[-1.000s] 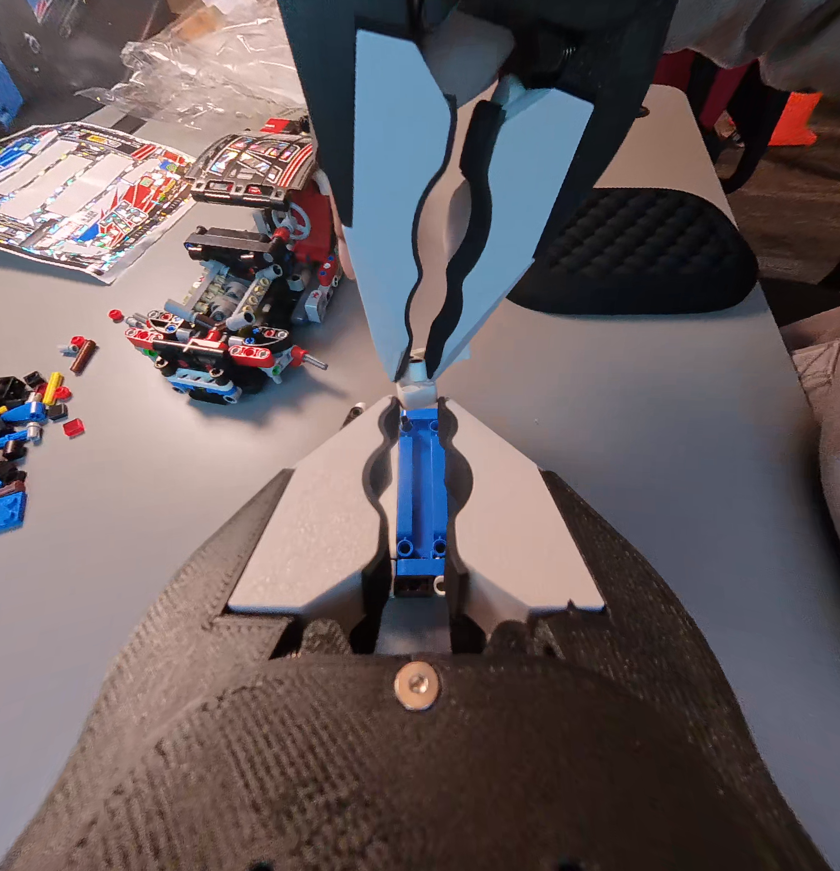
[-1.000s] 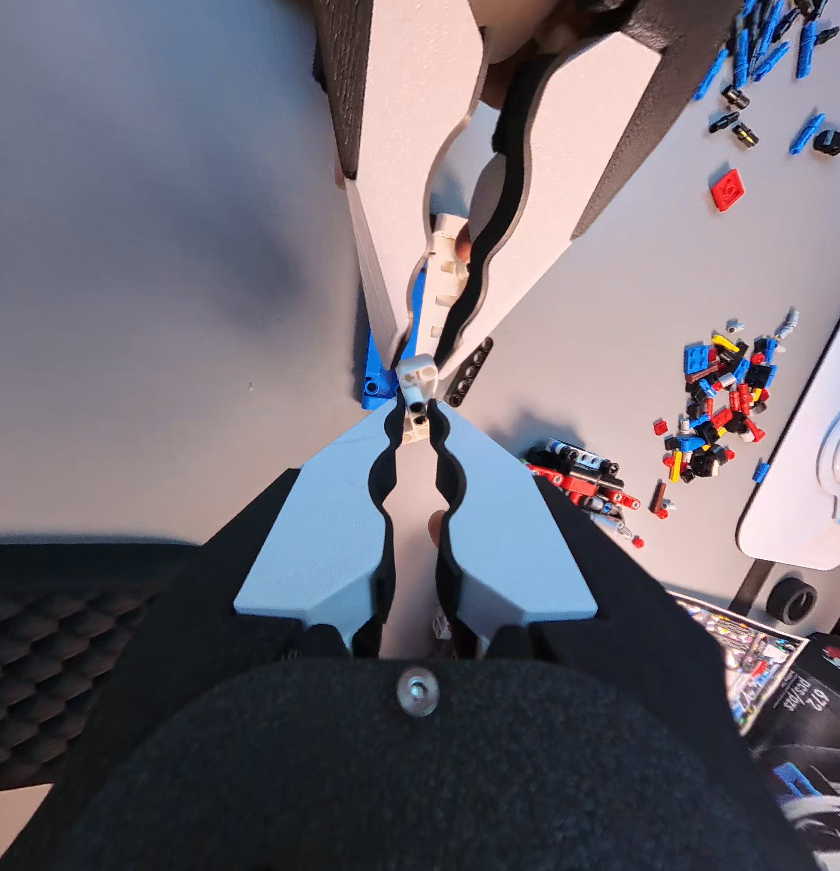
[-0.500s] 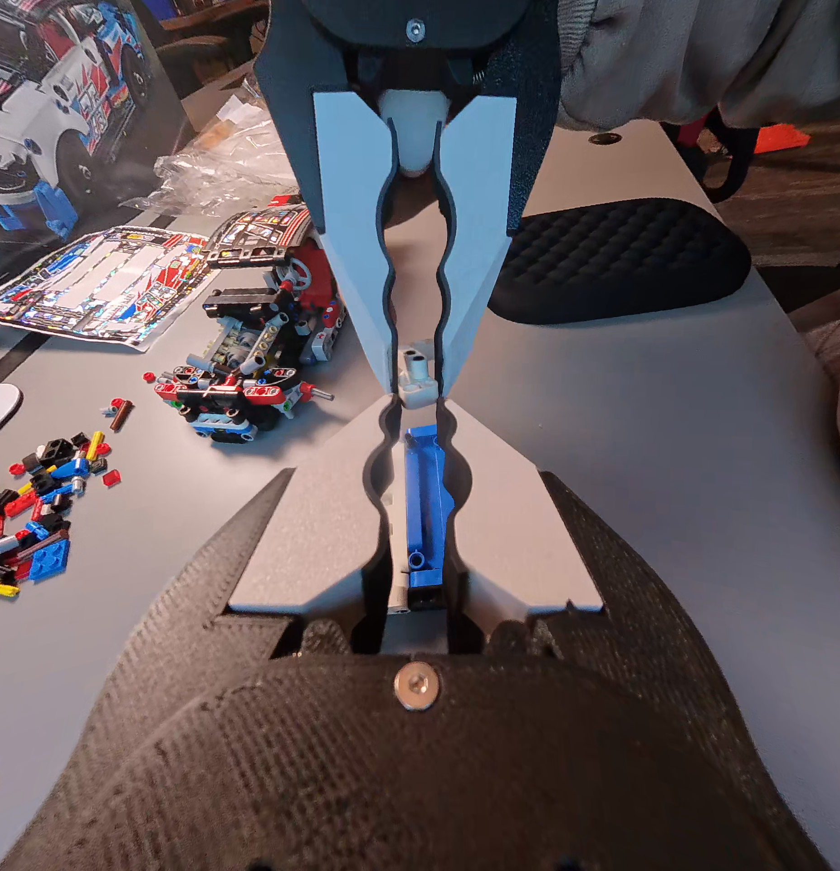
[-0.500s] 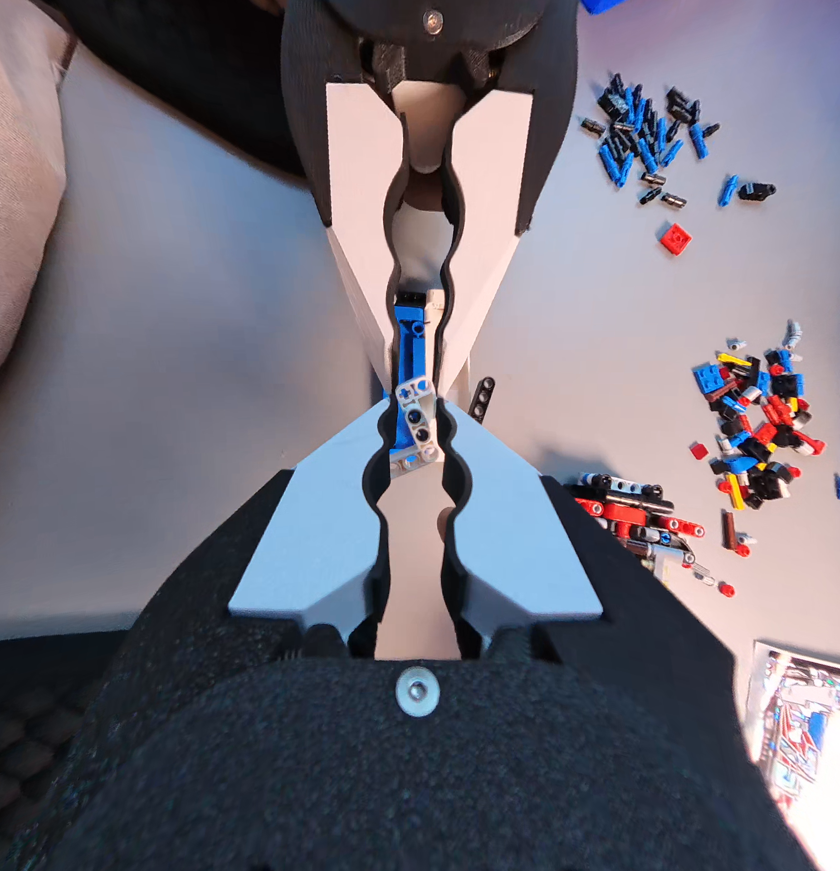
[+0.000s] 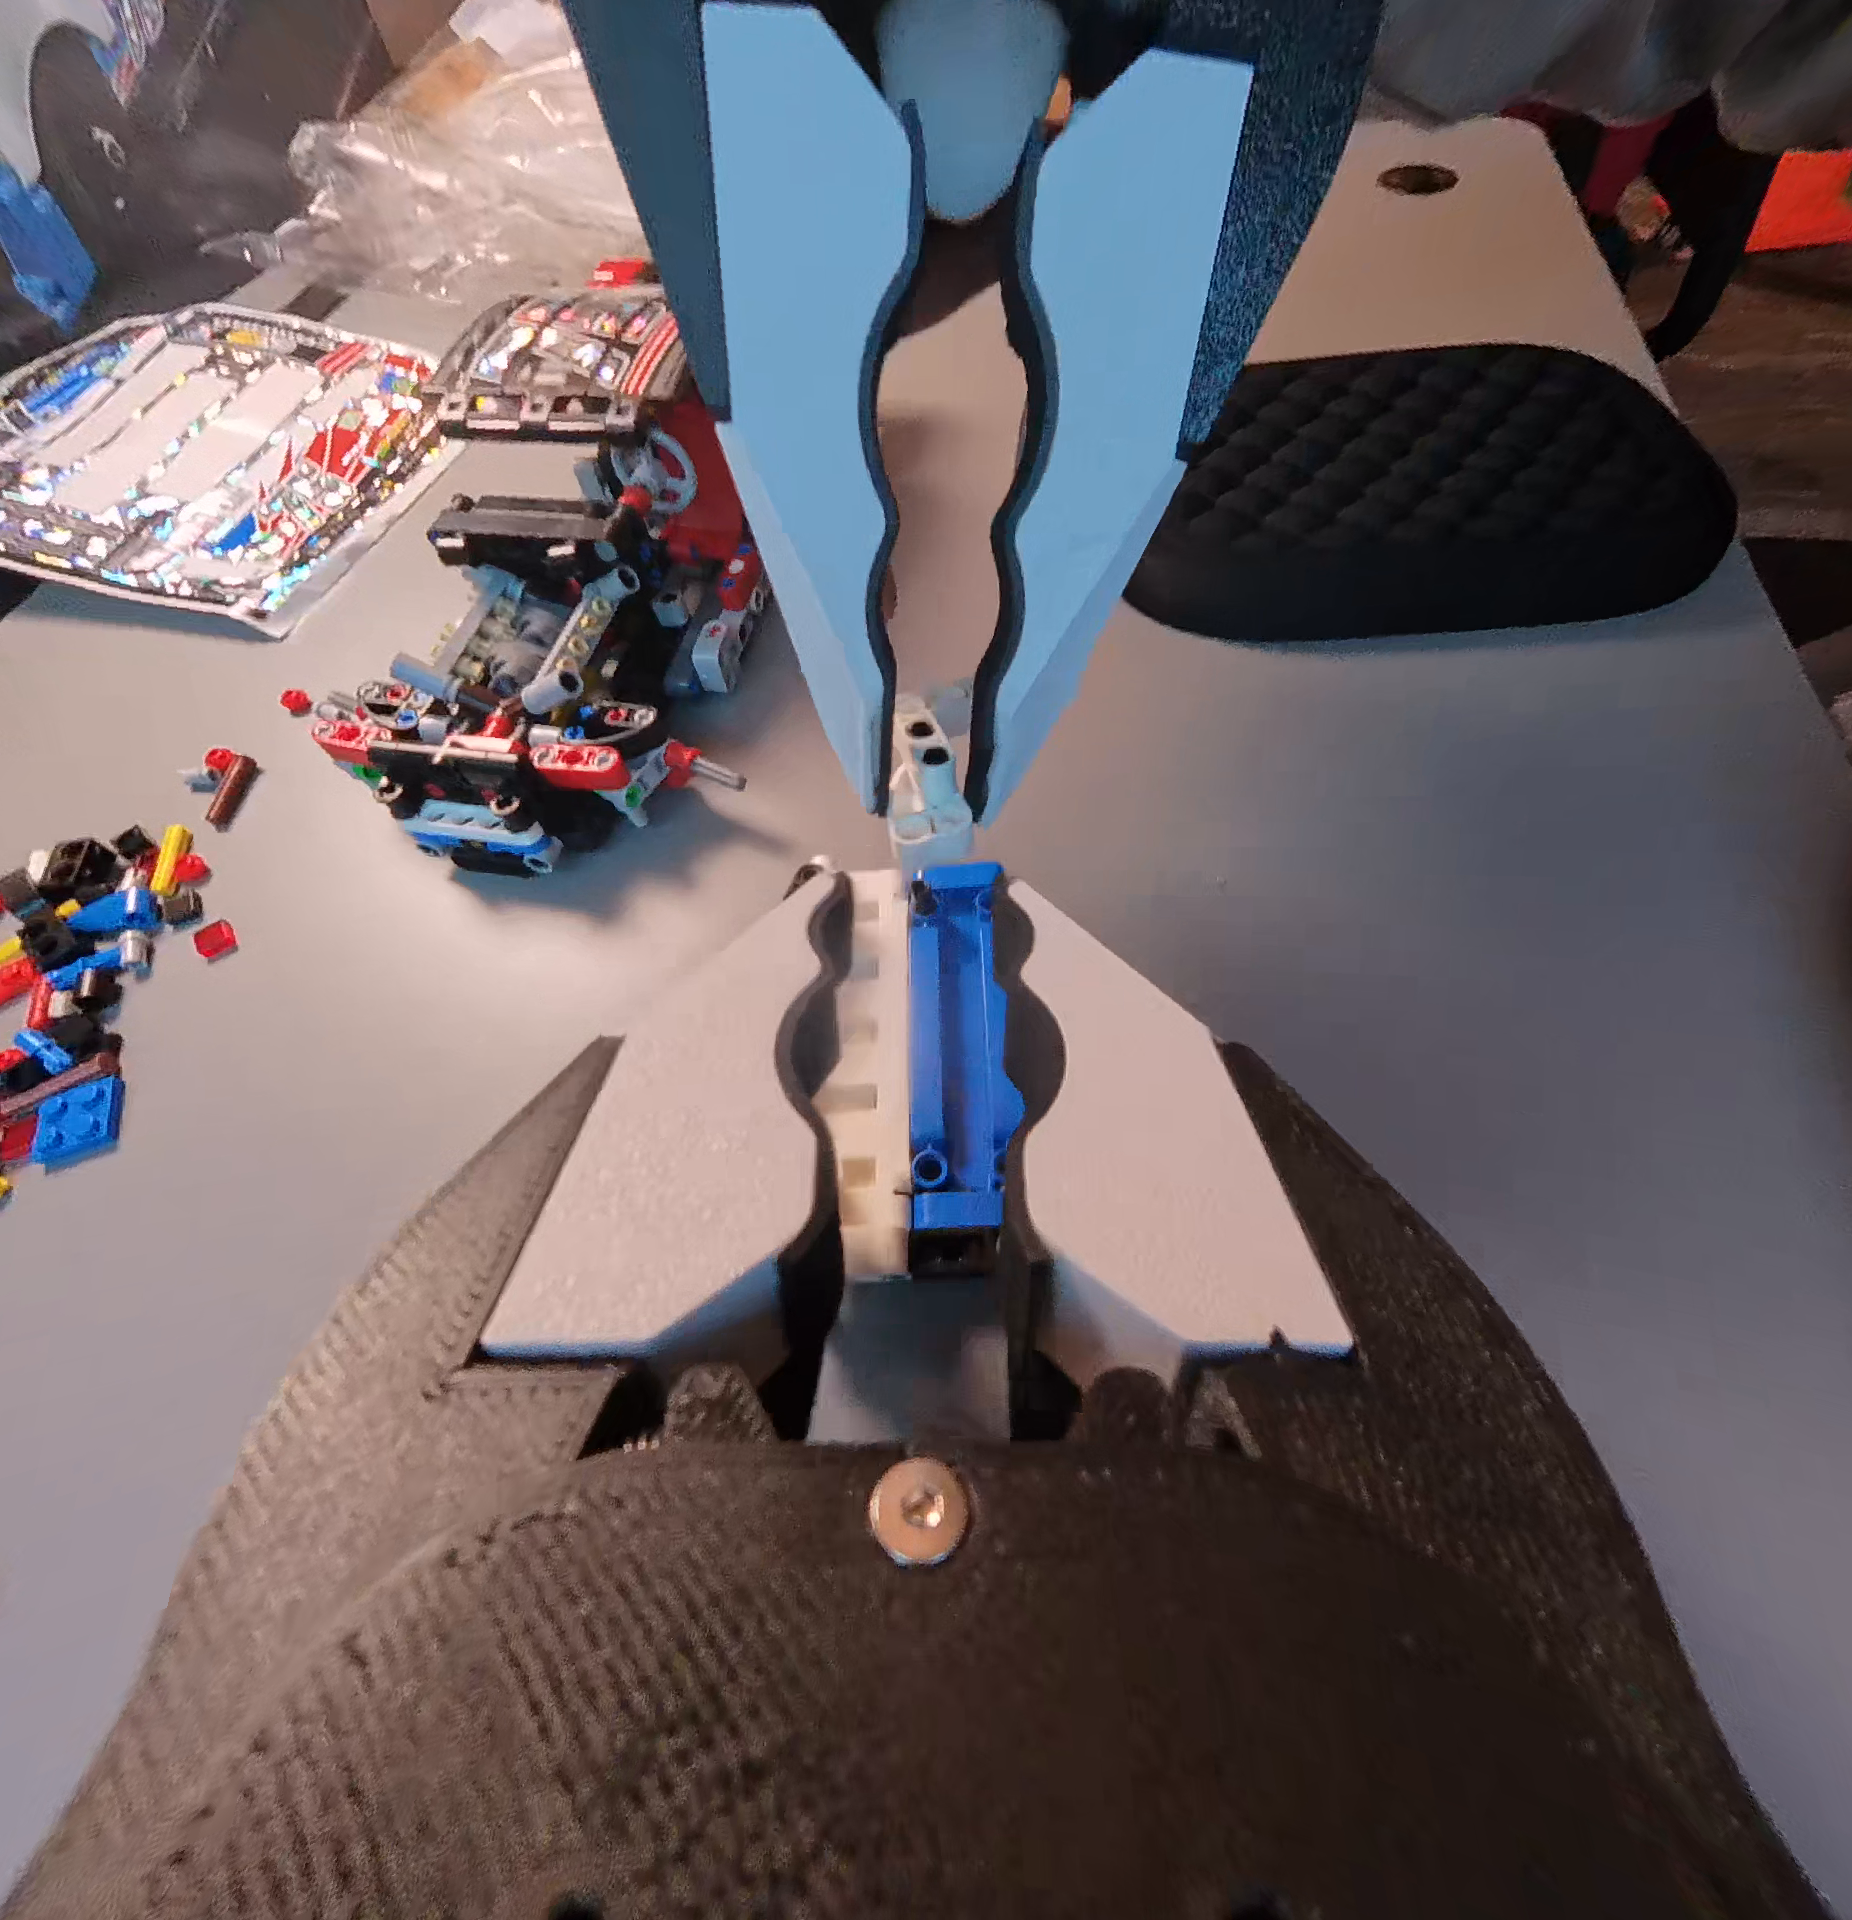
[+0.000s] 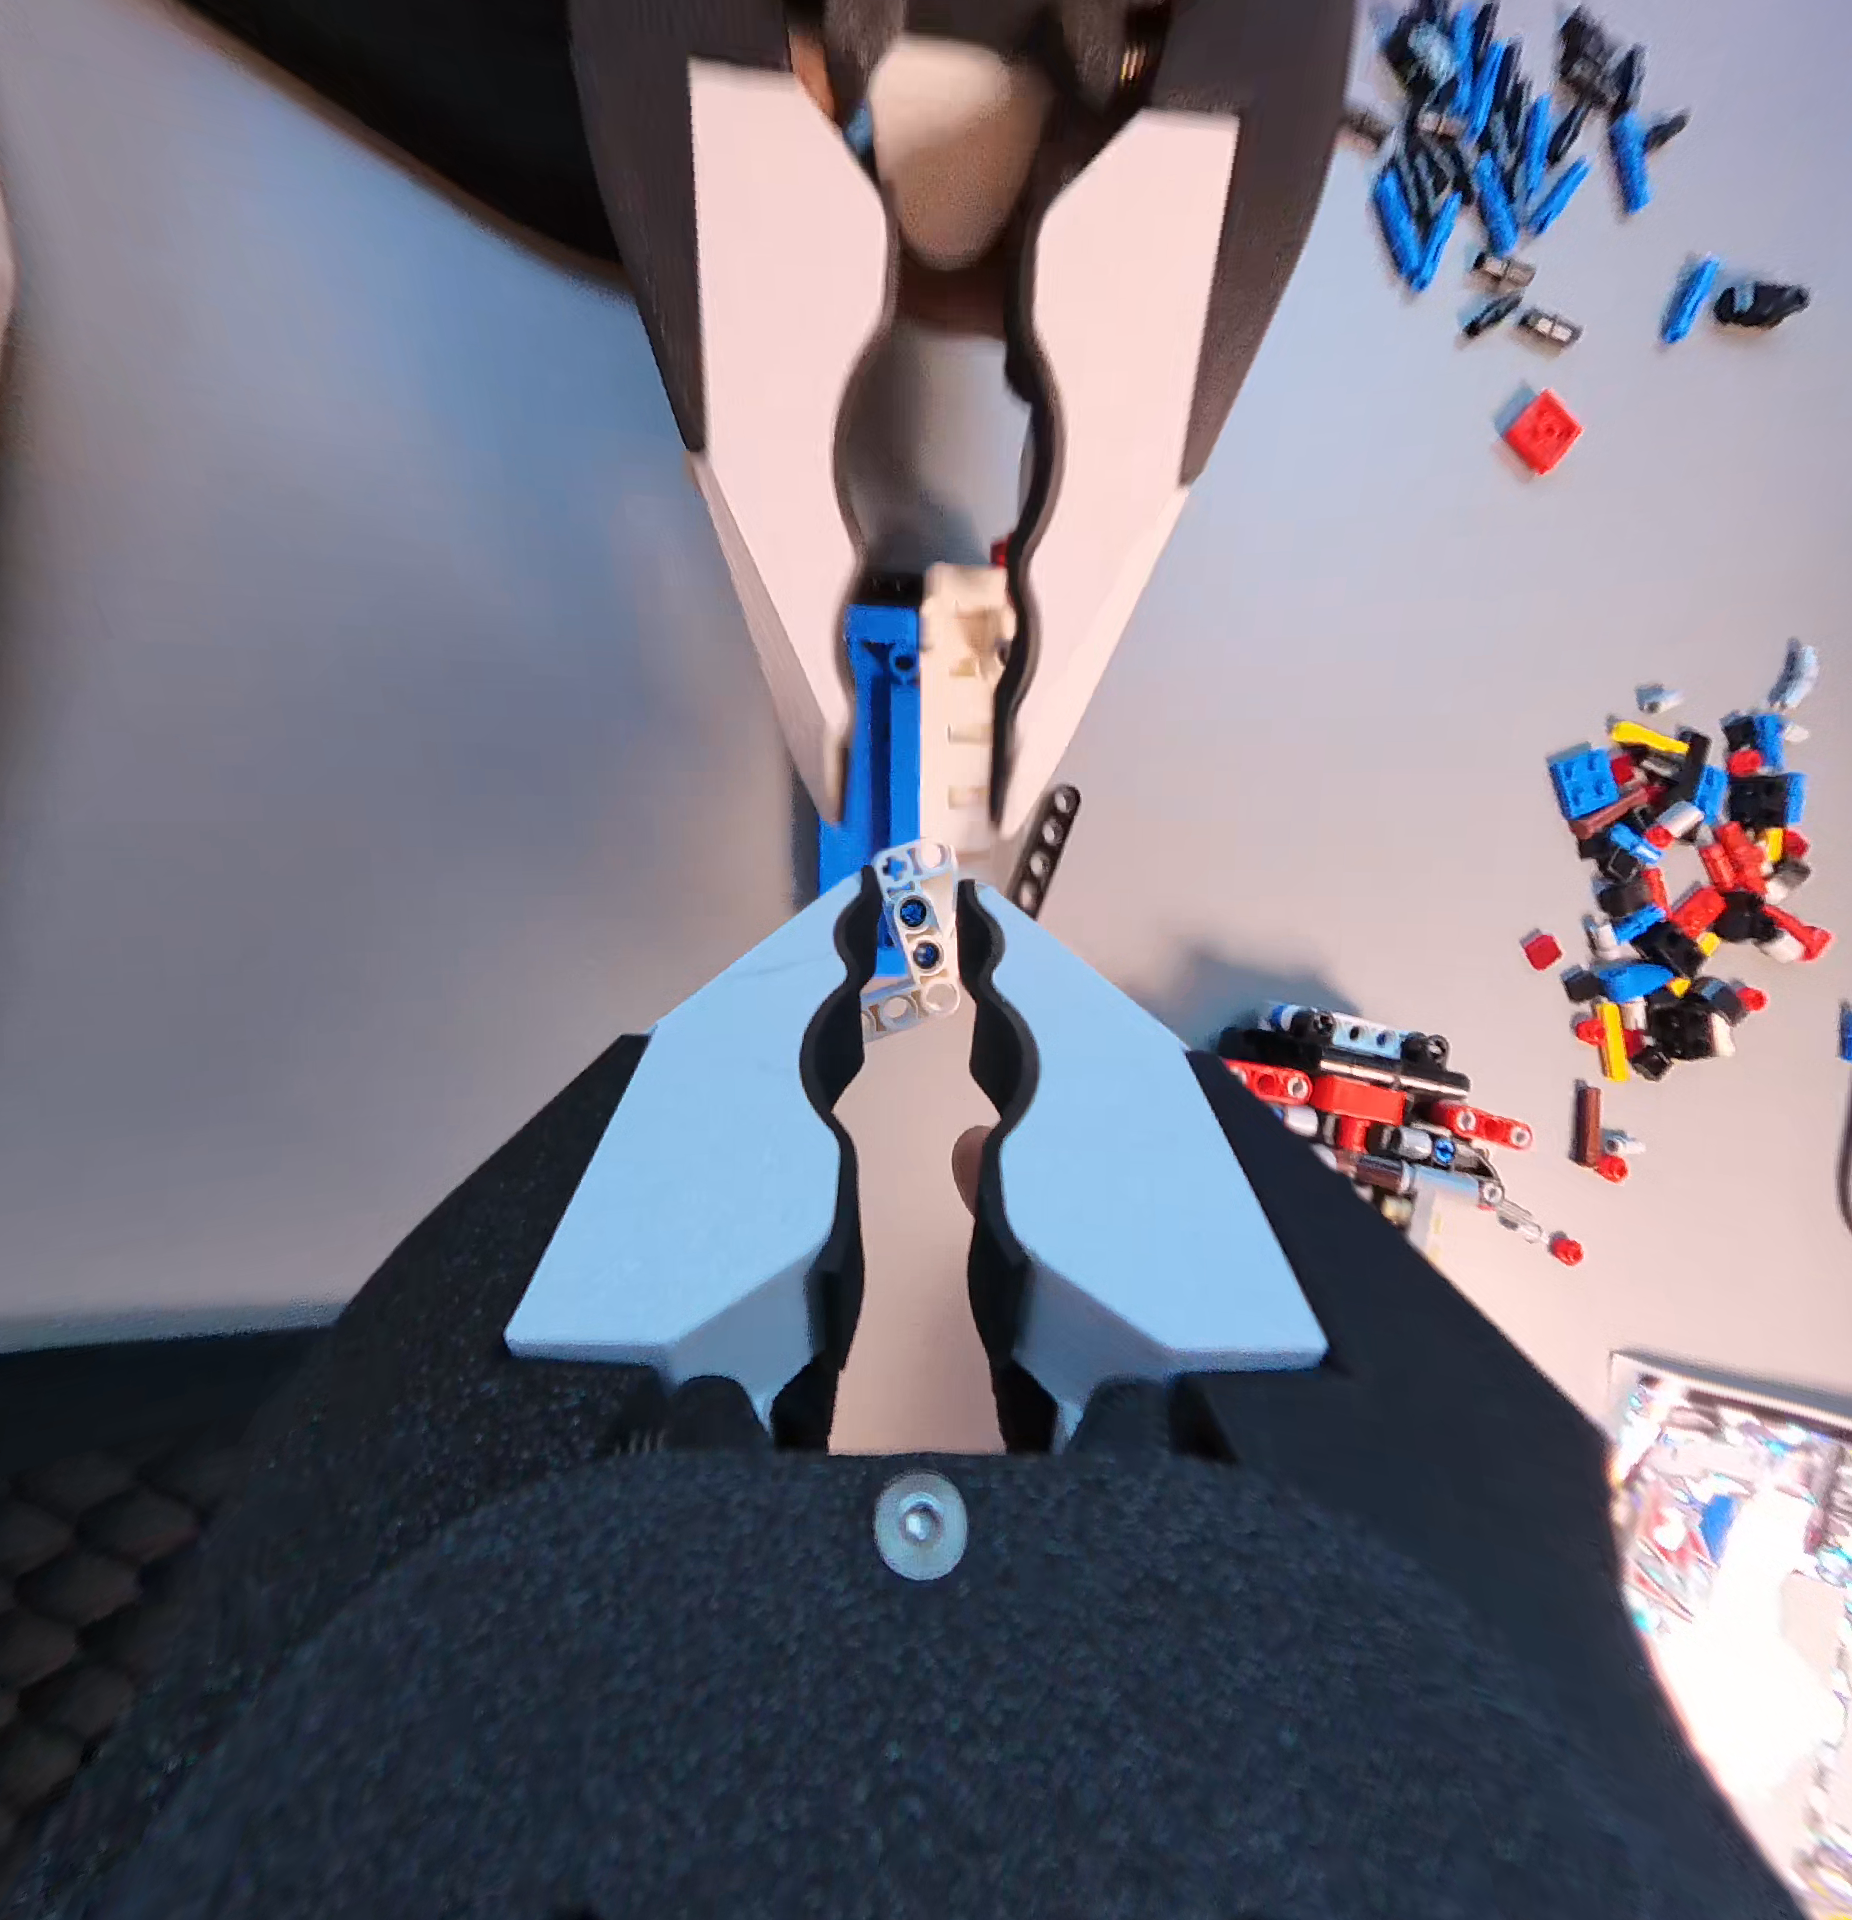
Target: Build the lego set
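Left gripper (image 5: pixel 927 894): closed on a blue and white sub-assembly (image 5: pixel 927 1049), a long blue piece beside a white toothed piece, gripped lengthwise between the jaws with its far end poking out at the tips.
Right gripper (image 6: pixel 911 904): pinched shut near its tips on a small white angled beam (image 6: pixel 917 930) with dark pins in its holes; the jaws stand narrowly apart, only as wide as the beam.
Meeting point: the two grippers face each other tip to tip above the grey table (image 5: pixel 1421 935); in the left wrist view the white beam sits just beyond the blue end, very close, but contact cannot be confirmed.
Step in hand: apparently mating the white beam onto the end of the blue and white sub-assembly.
Doing it well: the beam looks slightly tilted against the blue piece, so it should be squared up before pushing; the pins need to line up with the holes, and the push should run along the blue piece's length so neither part twists in its grip.
Risk: the beam is held by a small area and could pivot or slip out under load.
Other parts: the partly built car chassis (image 5: pixel 548 665) lies on the table to the left, with a loose brick pile (image 5: pixel 60 1018) and a sticker sheet (image 5: pixel 174 457) farther left.
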`<state>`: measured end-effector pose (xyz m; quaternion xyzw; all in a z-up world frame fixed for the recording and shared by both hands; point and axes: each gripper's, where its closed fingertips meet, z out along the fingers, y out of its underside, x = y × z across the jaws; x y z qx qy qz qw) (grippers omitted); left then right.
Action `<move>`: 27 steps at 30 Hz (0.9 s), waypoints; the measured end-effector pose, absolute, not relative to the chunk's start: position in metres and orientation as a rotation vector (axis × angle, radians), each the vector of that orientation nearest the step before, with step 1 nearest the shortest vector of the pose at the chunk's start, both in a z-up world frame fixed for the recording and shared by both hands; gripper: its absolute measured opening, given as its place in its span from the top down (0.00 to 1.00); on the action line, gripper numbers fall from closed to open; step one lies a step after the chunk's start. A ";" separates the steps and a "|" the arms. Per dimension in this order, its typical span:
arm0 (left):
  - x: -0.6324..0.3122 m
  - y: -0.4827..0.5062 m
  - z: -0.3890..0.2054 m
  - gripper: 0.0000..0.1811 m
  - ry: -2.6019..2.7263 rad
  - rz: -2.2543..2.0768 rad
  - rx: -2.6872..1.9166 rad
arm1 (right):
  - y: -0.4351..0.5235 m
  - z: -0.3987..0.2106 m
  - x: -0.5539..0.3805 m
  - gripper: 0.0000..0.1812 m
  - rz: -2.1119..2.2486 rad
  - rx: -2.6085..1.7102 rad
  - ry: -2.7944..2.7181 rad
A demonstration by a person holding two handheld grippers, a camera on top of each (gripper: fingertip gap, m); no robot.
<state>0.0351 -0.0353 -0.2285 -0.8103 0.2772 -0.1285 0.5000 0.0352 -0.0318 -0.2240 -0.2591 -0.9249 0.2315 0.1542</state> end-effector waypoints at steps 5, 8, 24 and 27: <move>0.015 -0.058 -0.249 0.66 0.700 -0.268 -2.137 | -0.019 -0.242 0.038 0.93 0.546 -0.732 -2.755; 0.008 -0.064 -0.260 0.63 0.710 -0.244 -2.183 | -0.019 -0.249 0.039 0.93 0.495 -0.707 -2.799; 0.012 -0.062 -0.269 0.73 0.745 -0.257 -2.175 | -0.020 -0.255 0.045 0.93 0.315 -0.623 -2.926; 0.013 -0.062 -0.269 0.73 0.746 -0.258 -2.174 | -0.020 -0.256 0.046 0.93 0.310 -0.624 -2.925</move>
